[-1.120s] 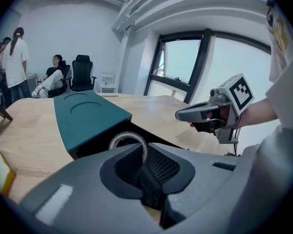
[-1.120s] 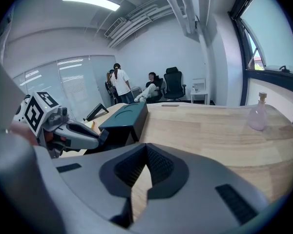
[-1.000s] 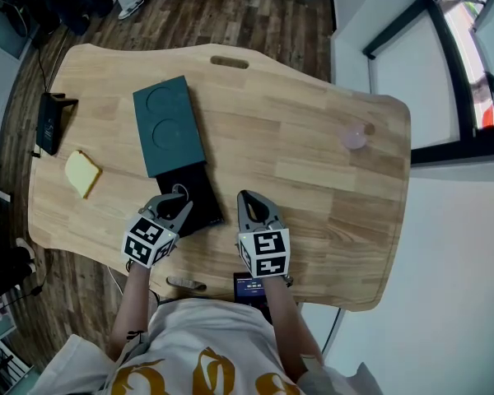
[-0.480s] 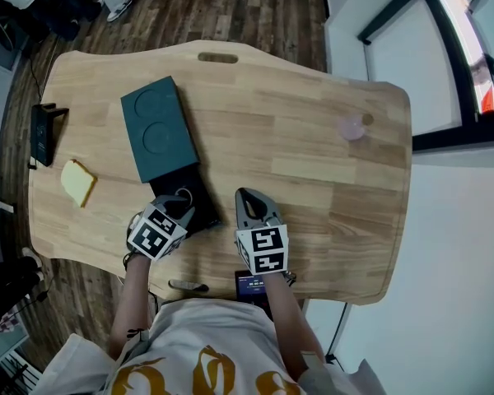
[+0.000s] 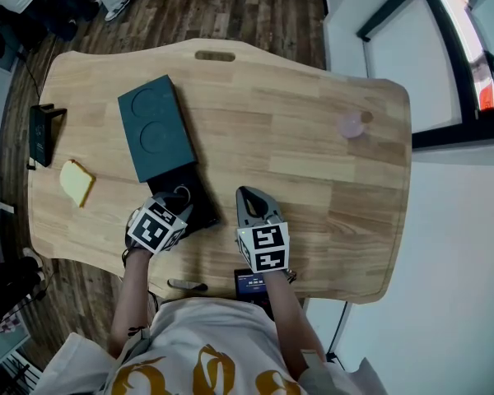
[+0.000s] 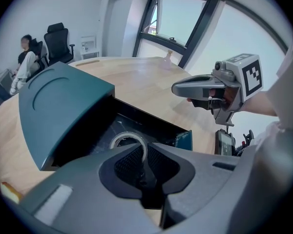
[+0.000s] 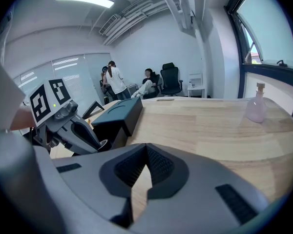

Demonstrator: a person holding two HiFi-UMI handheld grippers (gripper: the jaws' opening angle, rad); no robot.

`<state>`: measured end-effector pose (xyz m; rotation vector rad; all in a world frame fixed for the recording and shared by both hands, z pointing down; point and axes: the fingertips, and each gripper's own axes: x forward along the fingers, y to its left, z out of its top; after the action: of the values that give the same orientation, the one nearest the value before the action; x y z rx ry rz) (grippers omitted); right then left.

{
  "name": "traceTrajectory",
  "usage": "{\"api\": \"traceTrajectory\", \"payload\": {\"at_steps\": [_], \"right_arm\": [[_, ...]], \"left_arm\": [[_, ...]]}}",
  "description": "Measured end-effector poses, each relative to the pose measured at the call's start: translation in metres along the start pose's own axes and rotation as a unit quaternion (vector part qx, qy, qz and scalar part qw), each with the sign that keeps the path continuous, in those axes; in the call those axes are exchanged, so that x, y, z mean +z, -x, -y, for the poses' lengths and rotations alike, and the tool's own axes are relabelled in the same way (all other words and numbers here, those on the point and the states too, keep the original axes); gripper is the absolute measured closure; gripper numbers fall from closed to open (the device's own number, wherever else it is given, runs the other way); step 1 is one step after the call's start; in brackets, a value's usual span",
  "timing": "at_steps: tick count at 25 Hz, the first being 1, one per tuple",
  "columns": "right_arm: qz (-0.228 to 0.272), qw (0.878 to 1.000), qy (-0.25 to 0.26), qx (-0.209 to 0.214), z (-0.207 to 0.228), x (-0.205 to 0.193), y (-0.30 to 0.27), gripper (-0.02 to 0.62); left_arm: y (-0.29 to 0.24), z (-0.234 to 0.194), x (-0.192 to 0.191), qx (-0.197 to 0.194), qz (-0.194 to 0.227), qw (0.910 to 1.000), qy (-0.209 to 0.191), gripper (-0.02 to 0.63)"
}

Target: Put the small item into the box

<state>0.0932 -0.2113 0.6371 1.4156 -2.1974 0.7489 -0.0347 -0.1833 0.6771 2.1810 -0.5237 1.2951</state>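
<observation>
A dark teal box (image 5: 152,130) lies on the wooden table (image 5: 296,138), its lid (image 6: 58,99) slid back so the black inside (image 5: 193,204) lies bare. My left gripper (image 5: 181,197) is shut on a small silvery ring (image 6: 129,141), holding it just over that bare black inside (image 6: 151,128). My right gripper (image 5: 249,197) hovers to the right of the box, shut, with nothing in it. In the right gripper view, that gripper (image 7: 145,160) points across the table, and the left gripper (image 7: 63,126) with the ring (image 7: 101,143) shows beside the box (image 7: 118,112).
A yellow slice-shaped item (image 5: 76,182) and a black device (image 5: 43,132) lie at the table's left. A pink bottle (image 5: 350,125) stands far right. A phone-like device (image 5: 251,283) sits at the near edge. People sit by office chairs (image 7: 171,79) beyond the table.
The left gripper has edged slightly forward with the ring over the open box. The right gripper has stayed put. The head view shifted a little.
</observation>
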Motion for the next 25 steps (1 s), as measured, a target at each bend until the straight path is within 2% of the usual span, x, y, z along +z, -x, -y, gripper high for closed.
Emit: {"api": "traceTrajectory", "payload": {"at_steps": [5, 12, 19, 20, 25], "right_arm": [[0.003, 1.000, -0.003, 0.004, -0.001, 0.000, 0.004, 0.595], [0.010, 1.000, -0.009, -0.006, 0.004, 0.000, 0.018, 0.595], [0.024, 1.000, -0.001, -0.020, 0.003, 0.010, 0.036, 0.594], [0.027, 0.999, 0.001, -0.020, 0.001, 0.012, 0.039, 0.595], [0.043, 0.999, 0.010, -0.024, -0.008, 0.019, 0.058, 0.594]], "left_arm": [[0.000, 0.001, 0.004, -0.011, 0.016, 0.9997, 0.012, 0.568], [0.008, 0.002, 0.010, -0.007, 0.050, 0.9985, 0.021, 0.566], [0.032, 0.005, 0.027, 0.009, 0.104, 0.9944, 0.016, 0.569], [0.036, 0.006, 0.028, 0.010, 0.111, 0.9936, 0.016, 0.587], [0.055, 0.018, 0.032, -0.012, 0.158, 0.9865, 0.041, 0.603]]}}
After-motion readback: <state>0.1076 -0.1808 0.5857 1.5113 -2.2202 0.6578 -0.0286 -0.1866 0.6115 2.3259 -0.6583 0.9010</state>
